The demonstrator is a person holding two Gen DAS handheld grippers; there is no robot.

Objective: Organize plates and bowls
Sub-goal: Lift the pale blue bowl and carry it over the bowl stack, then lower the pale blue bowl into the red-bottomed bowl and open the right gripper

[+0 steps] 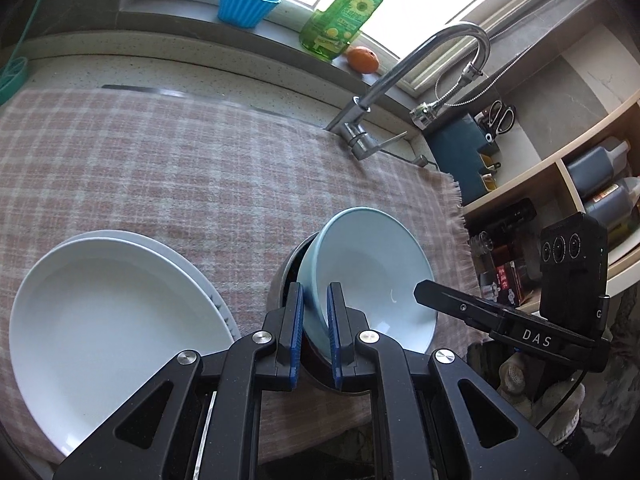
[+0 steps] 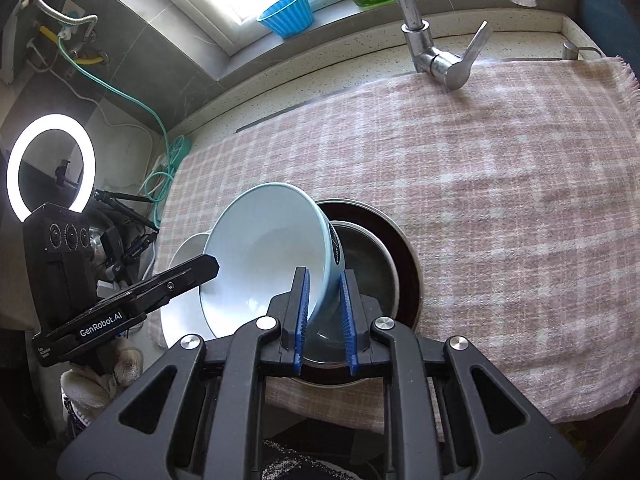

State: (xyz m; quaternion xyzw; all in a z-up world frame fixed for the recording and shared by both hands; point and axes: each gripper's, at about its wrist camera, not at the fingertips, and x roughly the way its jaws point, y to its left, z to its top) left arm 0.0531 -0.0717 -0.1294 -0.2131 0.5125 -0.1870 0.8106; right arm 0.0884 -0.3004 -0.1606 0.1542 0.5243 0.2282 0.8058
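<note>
Light blue bowl (image 1: pixel 372 276) sits low centre in both wrist views, tilted on edge, lower side resting inside a steel bowl (image 2: pixel 372 272). Steel bowl has a dark rim and looks empty apart from the tilted bowl. Blue bowl also empty: white glossy inside, pale blue outside, dark marking on the outer wall in the right wrist view.

Both grippers pinch the same bowl from opposite sides of the rim. Left gripper (image 1: pixel 317 332): blue pads pressed together on the rim wall, one pad inside, one outside. Right gripper (image 2: pixel 325 312): same grip on the opposite rim, pads clamped on the wall. Each gripper's black finger shows in the other's view, reaching to the far rim.

Lower left of the left wrist view: two white plates (image 1: pixel 112 320), stacked, top one empty, just beside the steel bowl. All stand on a pink checked cloth (image 1: pixel 200 168) that covers the table.

Upper frame, on the window sill: blue ribbed cup (image 1: pixel 246 4), contents not visible; green dish soap bottle (image 1: pixel 344 16); orange (image 1: pixel 362 60). Chrome faucet (image 1: pixel 404 76) stands at the cloth's far edge. Ring light (image 2: pixel 50 168) is lit at the left of the right wrist view.
</note>
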